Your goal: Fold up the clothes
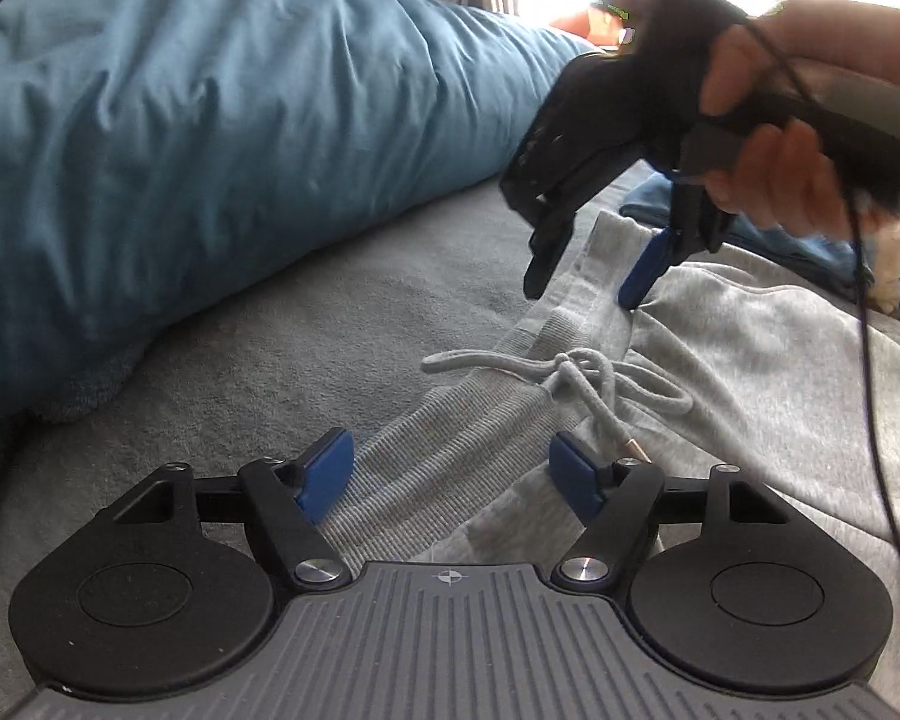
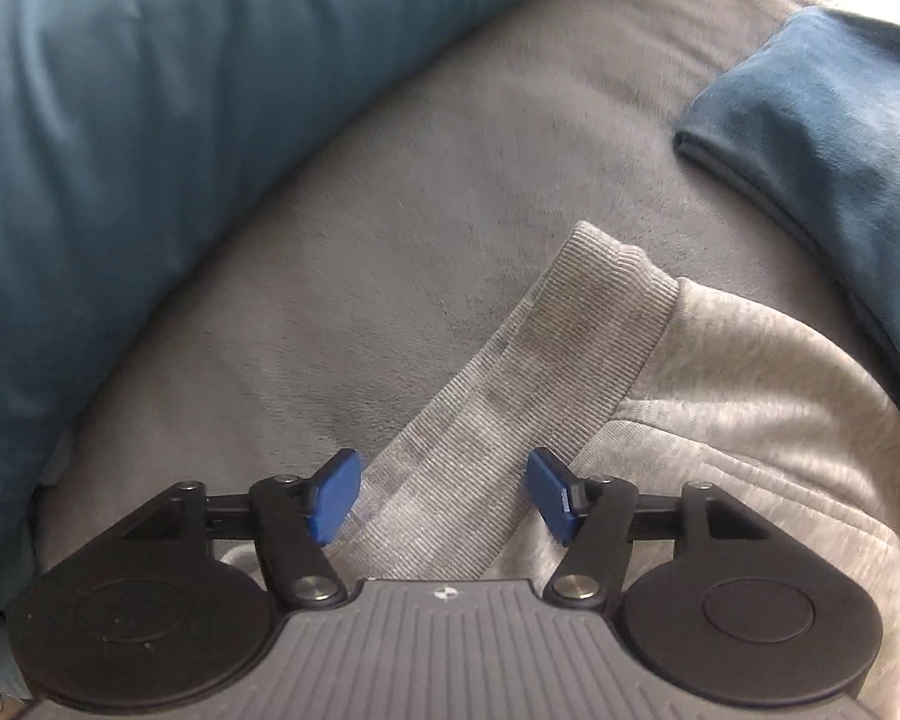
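Big puffy teal duvet [image 1: 180, 138] bunched along the far left, lying on a fuzzy grey blanket [image 1: 282, 324]. Light grey fleece sweatpants [image 1: 750, 372] are spread on the near right, ribbed waistband [image 2: 510, 396] and knotted drawstring [image 1: 576, 372] facing left. A folded blue cloth [image 2: 828, 138] sits far right. Left gripper [image 1: 453, 474] and right gripper [image 2: 444, 495] both hang wide open over the waistband, gripping nothing. A hand [image 1: 780, 138] holds the right one.
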